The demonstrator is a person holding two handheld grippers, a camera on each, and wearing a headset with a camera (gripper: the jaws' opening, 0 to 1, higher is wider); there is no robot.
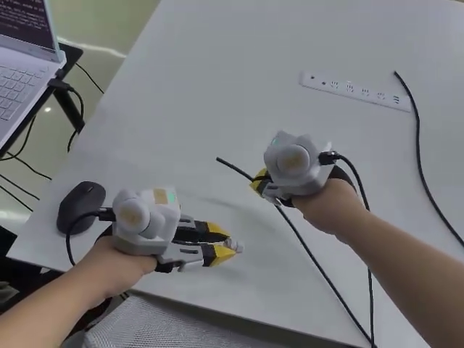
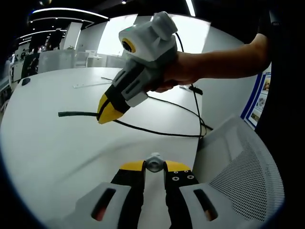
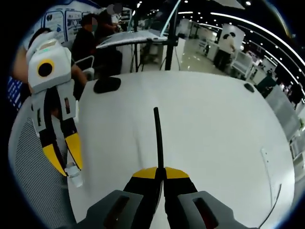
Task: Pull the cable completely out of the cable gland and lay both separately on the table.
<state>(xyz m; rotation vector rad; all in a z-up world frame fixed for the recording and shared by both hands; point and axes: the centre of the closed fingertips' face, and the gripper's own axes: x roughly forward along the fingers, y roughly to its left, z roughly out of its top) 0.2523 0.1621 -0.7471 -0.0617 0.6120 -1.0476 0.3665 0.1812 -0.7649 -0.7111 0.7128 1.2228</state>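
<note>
While the left tool (image 1: 226, 244) pinches the small, hard grey plastic cable gland (image 2: 154, 161) over the white worktop (image 1: 217, 87), the right tool (image 3: 159, 171) clamps the thin black cable (image 3: 157, 133), seemingly light and bendy, near its free end.

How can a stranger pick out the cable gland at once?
At the near edge of the white table, find the left claw. The cable gland is the small pale knob pinched between its yellow tips, unlike the black cable in the right claw.
</note>
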